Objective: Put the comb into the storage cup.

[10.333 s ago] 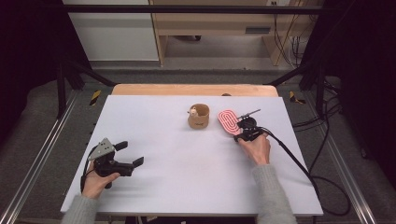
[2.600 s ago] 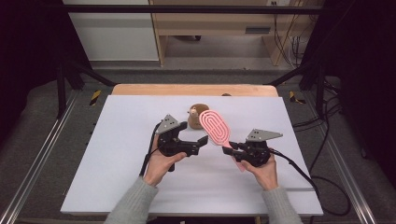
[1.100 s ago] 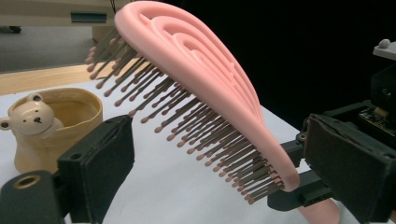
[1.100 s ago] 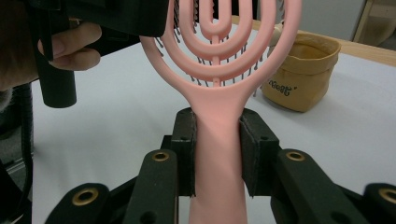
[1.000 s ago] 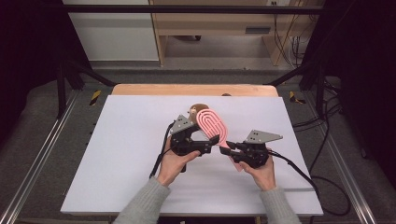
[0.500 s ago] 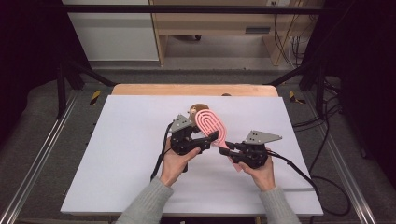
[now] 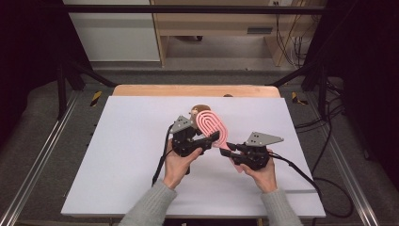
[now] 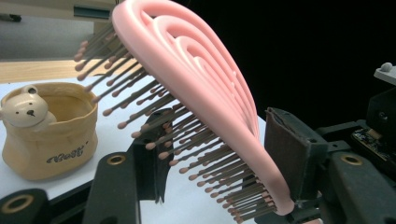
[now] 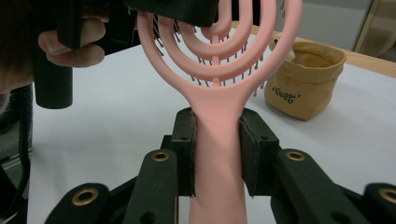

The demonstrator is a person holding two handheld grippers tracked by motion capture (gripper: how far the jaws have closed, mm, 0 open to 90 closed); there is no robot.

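Pink hairbrush [image 7: 212,127] is up off the white table [image 7: 117,155], held between both hands around the middle, with the right gripper [image 9: 217,154] clamped tight on its handle, pads squeezing both sides. Left gripper [image 8: 224,158] has its jaws around the brush head and they've just been closing in; one pad sits against the pink back near the bottom edge, the other is among the bristles. Just behind the brush stands a little tan bear pouch [image 8: 51,140]
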